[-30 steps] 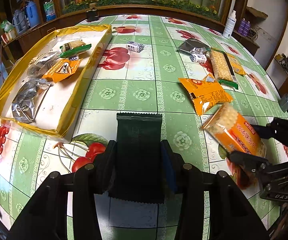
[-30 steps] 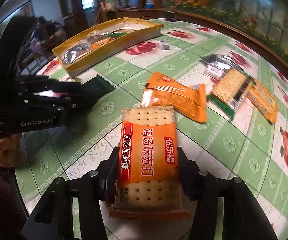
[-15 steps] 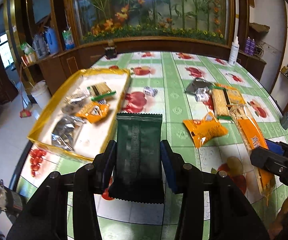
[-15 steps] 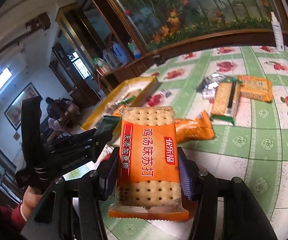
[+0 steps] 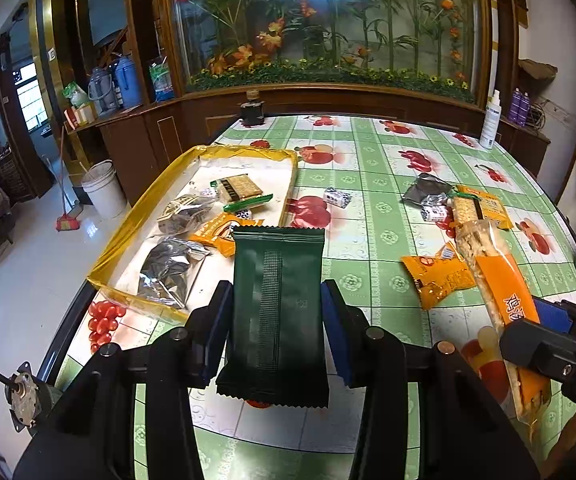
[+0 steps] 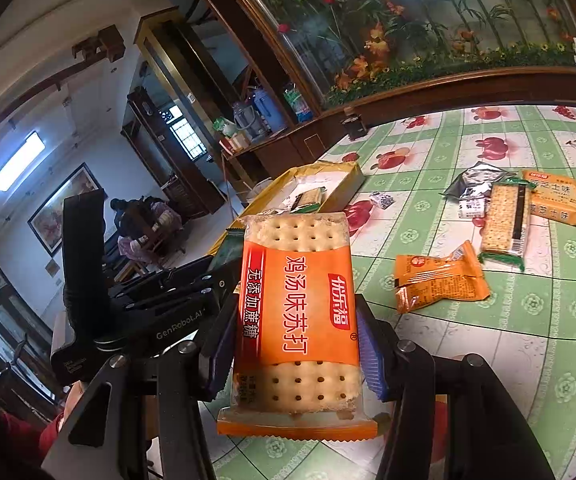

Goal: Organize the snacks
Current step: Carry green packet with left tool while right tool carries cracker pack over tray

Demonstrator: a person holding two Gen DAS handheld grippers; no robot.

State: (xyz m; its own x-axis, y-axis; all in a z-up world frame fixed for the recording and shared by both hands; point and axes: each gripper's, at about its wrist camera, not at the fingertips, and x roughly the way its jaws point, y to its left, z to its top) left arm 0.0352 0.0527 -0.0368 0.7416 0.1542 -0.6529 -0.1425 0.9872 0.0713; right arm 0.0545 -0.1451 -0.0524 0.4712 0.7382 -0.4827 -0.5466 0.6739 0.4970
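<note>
My left gripper (image 5: 276, 320) is shut on a dark green snack packet (image 5: 277, 300), held above the table's near edge. Ahead to the left lies a yellow-rimmed tray (image 5: 248, 154) with several snacks in it. My right gripper (image 6: 296, 344) is shut on an orange cracker packet (image 6: 298, 300), also lifted off the table. In the left wrist view that cracker packet (image 5: 500, 292) shows edge-on at the right, clamped by the right gripper's fingers (image 5: 540, 348). In the right wrist view the left gripper's body (image 6: 148, 312) stands at the left, the green packet's end (image 6: 228, 248) poking past it toward the tray (image 6: 340, 184).
Loose snacks lie on the green fruit-print tablecloth (image 5: 368, 208): an orange packet (image 5: 436, 276), a cracker packet with a green end (image 6: 504, 224), another orange packet (image 6: 556, 196), a silver pouch (image 5: 424, 190) and small wrapped sweets (image 5: 336, 196). A white bottle (image 5: 490, 120) stands at the far right edge.
Both grippers have risen off the table with their packets and tilted up, so more of the room shows. The right gripper has also rolled, turning the table askew in its view.
</note>
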